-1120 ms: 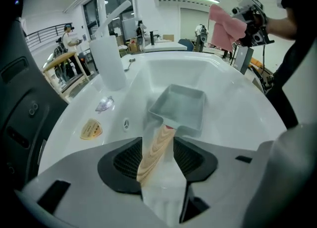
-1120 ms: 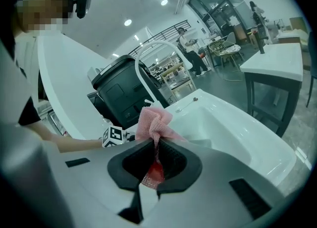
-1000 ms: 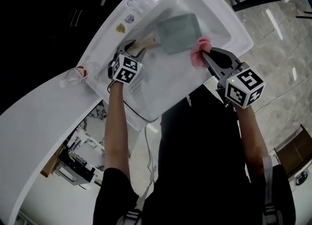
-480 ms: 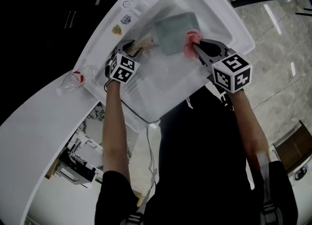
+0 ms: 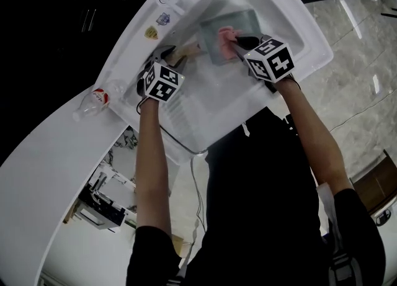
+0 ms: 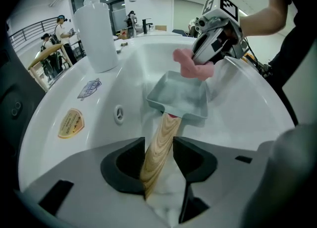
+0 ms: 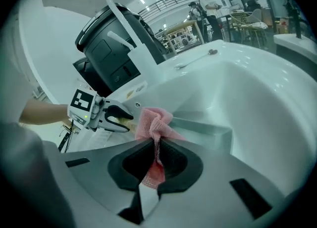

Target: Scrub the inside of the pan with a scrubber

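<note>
A square grey-green pan (image 5: 226, 35) (image 6: 182, 96) with a wooden handle (image 6: 159, 151) lies in the white sink (image 5: 282, 5). My left gripper (image 5: 167, 61) (image 6: 158, 165) is shut on that handle, jaws pressing both sides. My right gripper (image 5: 239, 44) (image 7: 154, 160) is shut on a pink mesh scrubber (image 5: 224, 36) (image 7: 153, 123) (image 6: 190, 66). The scrubber hangs over the pan's near rim (image 7: 203, 127), just above the inside; whether it touches the pan I cannot tell.
A plastic bottle (image 5: 99, 97) lies on the white counter left of the sink. A tall curved tap (image 7: 131, 19) and a dark appliance (image 7: 111, 49) stand behind the sink. A white cylinder (image 6: 96, 36) stands on the rim. People move in the far background.
My right gripper has come down and to the left with the pink scrubber, from the sink's right rim to over the pan. The left gripper and pan have stayed in place.
</note>
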Demonstrator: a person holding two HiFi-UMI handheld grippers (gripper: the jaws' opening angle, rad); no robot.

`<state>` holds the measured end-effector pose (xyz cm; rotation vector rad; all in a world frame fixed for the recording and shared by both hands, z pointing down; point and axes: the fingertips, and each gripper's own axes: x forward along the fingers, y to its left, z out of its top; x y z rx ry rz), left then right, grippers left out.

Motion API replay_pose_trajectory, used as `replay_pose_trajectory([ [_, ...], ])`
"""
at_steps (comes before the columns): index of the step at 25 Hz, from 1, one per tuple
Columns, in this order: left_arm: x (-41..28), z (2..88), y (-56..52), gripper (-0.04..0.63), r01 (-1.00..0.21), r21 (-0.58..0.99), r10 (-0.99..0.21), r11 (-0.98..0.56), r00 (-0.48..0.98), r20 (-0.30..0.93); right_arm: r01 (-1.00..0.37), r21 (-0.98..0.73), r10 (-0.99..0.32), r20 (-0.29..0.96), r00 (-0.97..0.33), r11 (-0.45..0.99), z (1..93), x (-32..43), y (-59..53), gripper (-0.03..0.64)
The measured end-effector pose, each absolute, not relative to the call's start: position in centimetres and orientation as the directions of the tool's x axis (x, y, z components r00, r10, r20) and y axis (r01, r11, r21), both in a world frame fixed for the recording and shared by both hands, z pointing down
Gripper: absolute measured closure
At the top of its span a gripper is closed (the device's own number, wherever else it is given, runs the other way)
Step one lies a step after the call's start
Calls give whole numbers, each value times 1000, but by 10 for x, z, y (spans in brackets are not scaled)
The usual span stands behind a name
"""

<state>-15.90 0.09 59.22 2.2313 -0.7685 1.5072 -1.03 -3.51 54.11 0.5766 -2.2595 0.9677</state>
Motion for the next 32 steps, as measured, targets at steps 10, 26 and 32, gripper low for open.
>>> replay_pose_trajectory([
  [10,-156,593,-2,400,-603,-19,-258,-797,311,915,-552,-315,-40,843,-537,772,614,-35,-39,578],
  [26,-156,592,-3,400,-616,-2,-244,-788,309,919,-438,-137,-106,867,-487,889,643,-75,-45,578],
  [32,-154,593,-3,400,-613,-4,-244,-790,309,919,-442,-122,-159,822,-547,889,639,-89,-61,578],
])
